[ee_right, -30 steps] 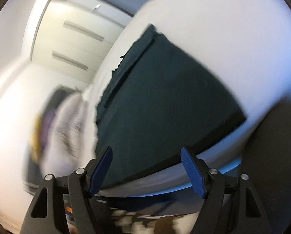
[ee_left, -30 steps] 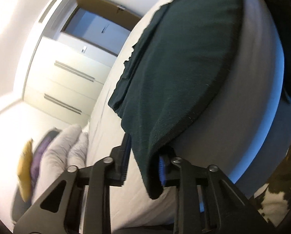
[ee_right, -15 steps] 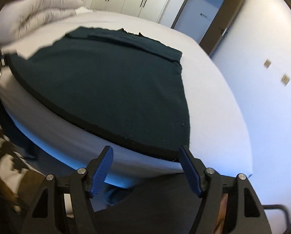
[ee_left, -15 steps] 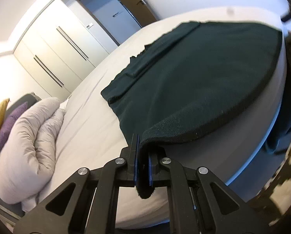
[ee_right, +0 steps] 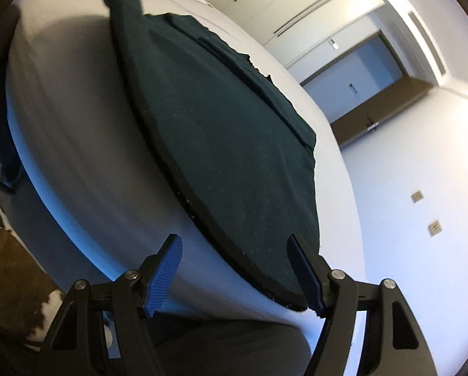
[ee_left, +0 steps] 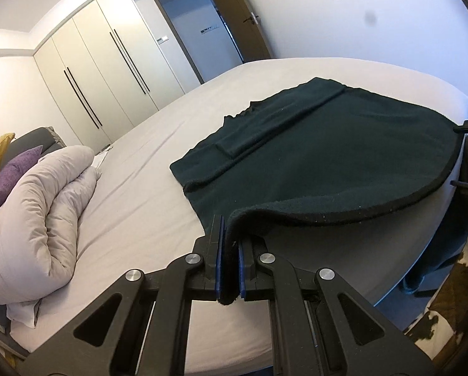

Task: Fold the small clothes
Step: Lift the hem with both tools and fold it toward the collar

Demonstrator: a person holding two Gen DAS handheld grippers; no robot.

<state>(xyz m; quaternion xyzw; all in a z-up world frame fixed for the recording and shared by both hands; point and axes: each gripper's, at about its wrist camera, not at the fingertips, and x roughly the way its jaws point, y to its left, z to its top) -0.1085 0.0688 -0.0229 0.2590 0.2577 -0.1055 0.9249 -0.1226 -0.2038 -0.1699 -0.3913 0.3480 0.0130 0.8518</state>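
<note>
Since half a second ago my right gripper (ee_right: 234, 277) has swung in, pads apart, astride the dark green garment (ee_left: 337, 156)'s near-edge corner on the bed (ee_left: 133, 206). My left gripper (ee_left: 229, 269) clamps the other corner. Next: pinch, then fold. Blur hides, perhaps, any contact.

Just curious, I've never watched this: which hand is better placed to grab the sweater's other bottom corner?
Right. The left gripper is already shut on one hem corner of the dark green sweater. The right gripper has open jaws, with the free corner just beside its right finger.
</note>
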